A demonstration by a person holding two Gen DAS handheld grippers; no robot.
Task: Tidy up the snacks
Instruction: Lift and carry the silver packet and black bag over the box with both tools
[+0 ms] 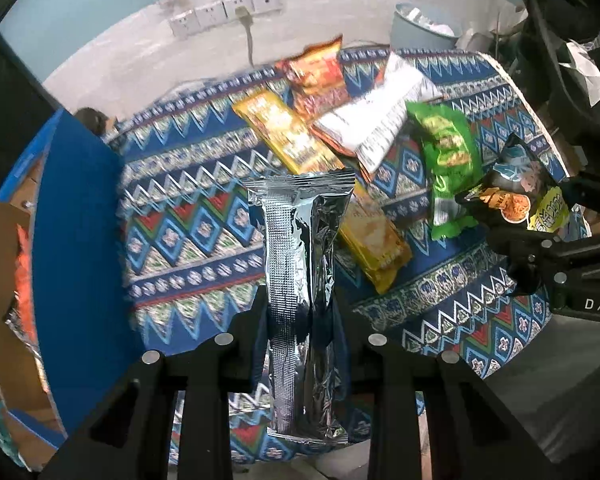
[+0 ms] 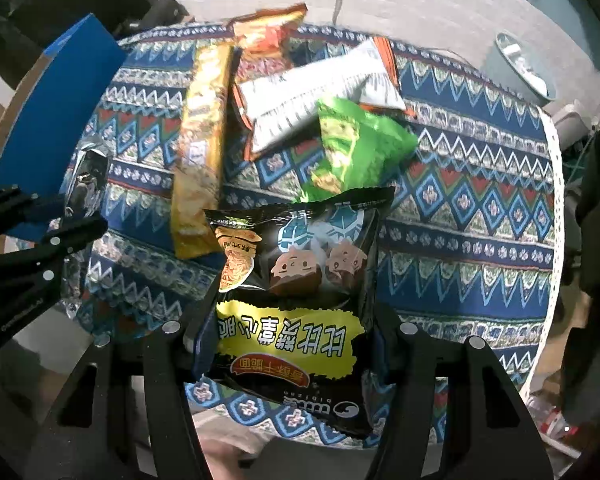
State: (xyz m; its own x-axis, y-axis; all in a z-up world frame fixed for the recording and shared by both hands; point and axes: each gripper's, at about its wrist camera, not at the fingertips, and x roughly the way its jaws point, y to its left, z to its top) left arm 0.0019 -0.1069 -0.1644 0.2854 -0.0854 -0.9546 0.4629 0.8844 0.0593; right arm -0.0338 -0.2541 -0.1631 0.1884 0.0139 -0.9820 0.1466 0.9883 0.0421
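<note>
My left gripper (image 1: 300, 320) is shut on a long silver foil snack pack (image 1: 300, 280), held upright above the patterned tablecloth. It also shows at the left of the right wrist view (image 2: 86, 184). My right gripper (image 2: 292, 320) is shut on a black snack bag with a yellow label (image 2: 296, 292), lifted above the table; it also shows at the right of the left wrist view (image 1: 516, 196). On the table lie a long yellow pack (image 1: 320, 184), a red-orange bag (image 1: 316, 76), a white pack (image 1: 376, 120) and a green bag (image 1: 448, 160).
A blue cardboard box (image 1: 76, 240) stands open at the table's left edge, with an orange packet (image 1: 24, 276) inside. The patterned tablecloth (image 1: 196, 208) covers the table. A grey bin (image 1: 424, 26) stands behind the table by the wall with sockets (image 1: 224, 12).
</note>
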